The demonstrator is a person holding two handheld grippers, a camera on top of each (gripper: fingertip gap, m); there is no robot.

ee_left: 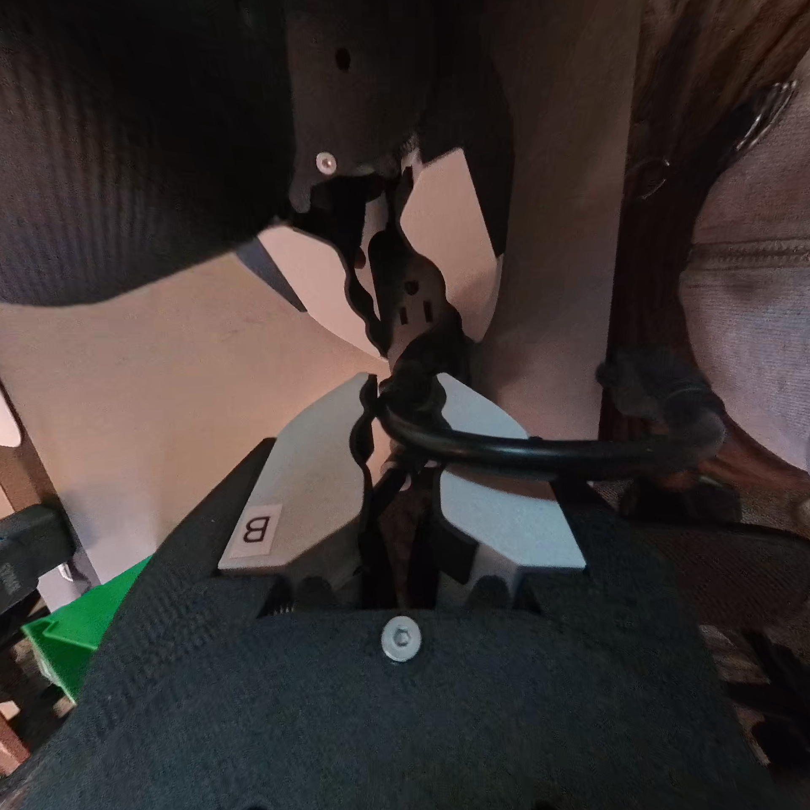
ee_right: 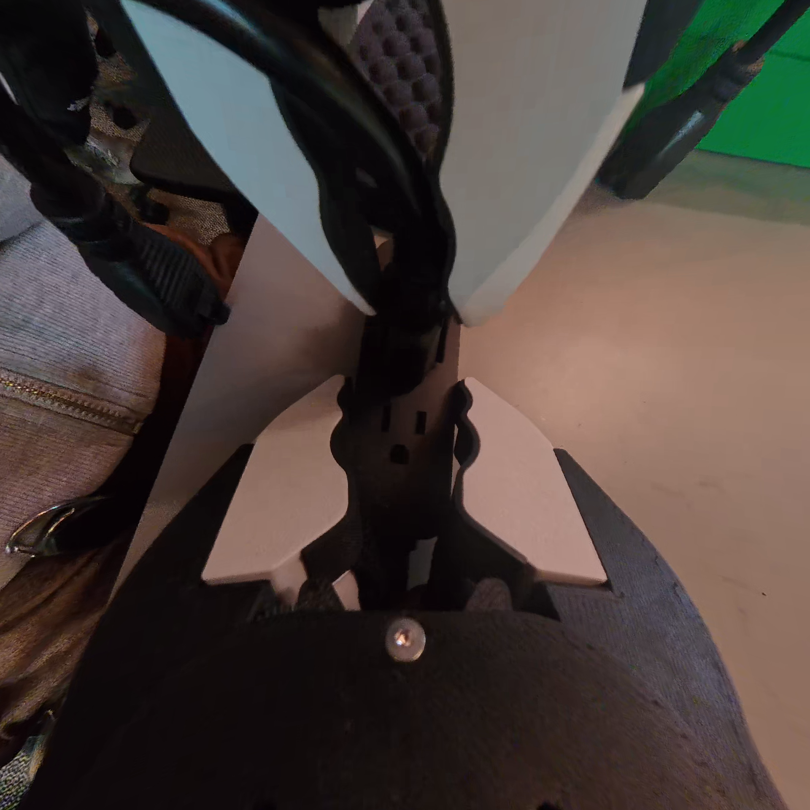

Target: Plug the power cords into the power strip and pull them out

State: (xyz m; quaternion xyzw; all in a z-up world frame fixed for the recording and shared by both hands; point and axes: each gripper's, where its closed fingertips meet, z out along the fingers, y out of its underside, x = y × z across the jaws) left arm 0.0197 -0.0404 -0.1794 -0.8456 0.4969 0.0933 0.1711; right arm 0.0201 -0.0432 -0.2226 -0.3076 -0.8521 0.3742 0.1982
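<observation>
My left gripper [ee_left: 405,385] is shut on a black plug [ee_left: 416,368]; its black cord [ee_left: 504,451] loops off to the right. The plug meets the face of a black power strip [ee_left: 412,298], just past an empty socket. The prongs are hidden. My right gripper [ee_left: 416,337] comes from the far side and is shut on the strip. In the right wrist view my right gripper [ee_right: 403,390] clamps the strip [ee_right: 401,464]. There the left gripper [ee_right: 414,315] holds the plug [ee_right: 394,350] from above.
All this is above a beige table top [ee_left: 153,372] [ee_right: 635,394]. A grey fabric bag with a zipper [ee_left: 745,307] [ee_right: 65,350] lies past the table's edge. A green box [ee_left: 87,613] [ee_right: 767,87] stands at the side. A dark sleeve [ee_left: 109,153] fills the upper left. My right fingertips sit around 5 centimeters from my left ones.
</observation>
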